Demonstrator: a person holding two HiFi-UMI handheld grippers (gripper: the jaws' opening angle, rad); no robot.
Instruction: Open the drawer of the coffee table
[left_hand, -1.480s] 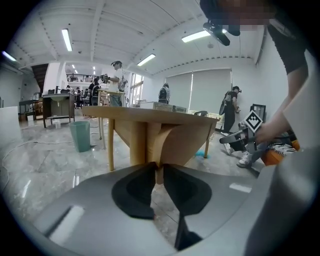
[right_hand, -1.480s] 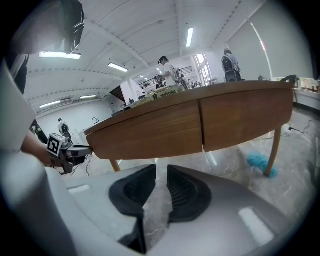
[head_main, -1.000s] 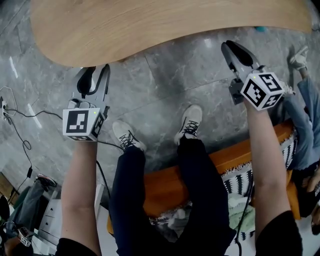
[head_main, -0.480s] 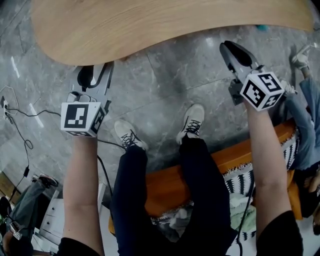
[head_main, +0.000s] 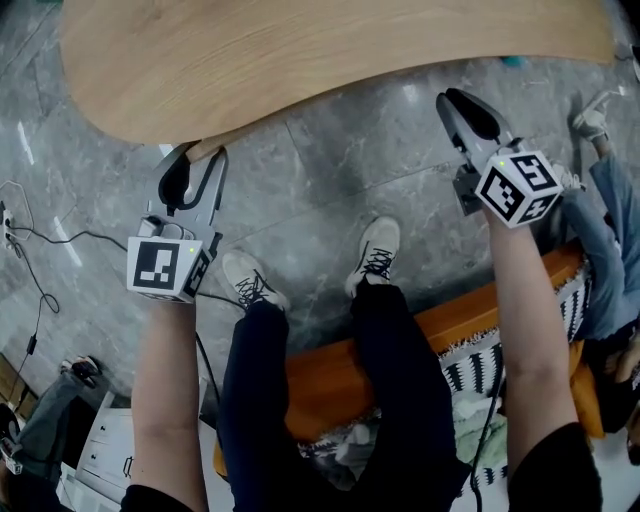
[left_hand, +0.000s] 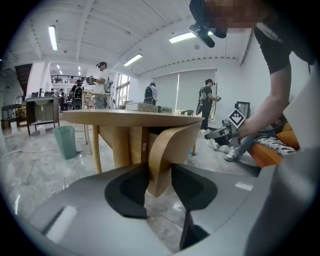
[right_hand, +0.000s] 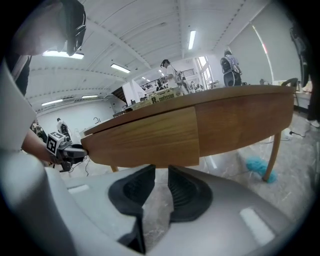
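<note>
The left gripper (head_main: 197, 155) has its jaws set wide, having just closed in a little. Their pads clamp the curved wooden end of the drawer (left_hand: 172, 145), which stands straight ahead between the fingertips, under the top of the coffee table (head_main: 300, 50). The right gripper (right_hand: 161, 172) holds nothing, its jaws a narrow slit apart with only floor (right_hand: 155, 210) between them; the drawer's flat front hangs just above and beyond its tips, clear of them.

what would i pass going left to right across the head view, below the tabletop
left gripper → person's left sneaker → person's right sneaker → right gripper → another person's sneaker
</note>
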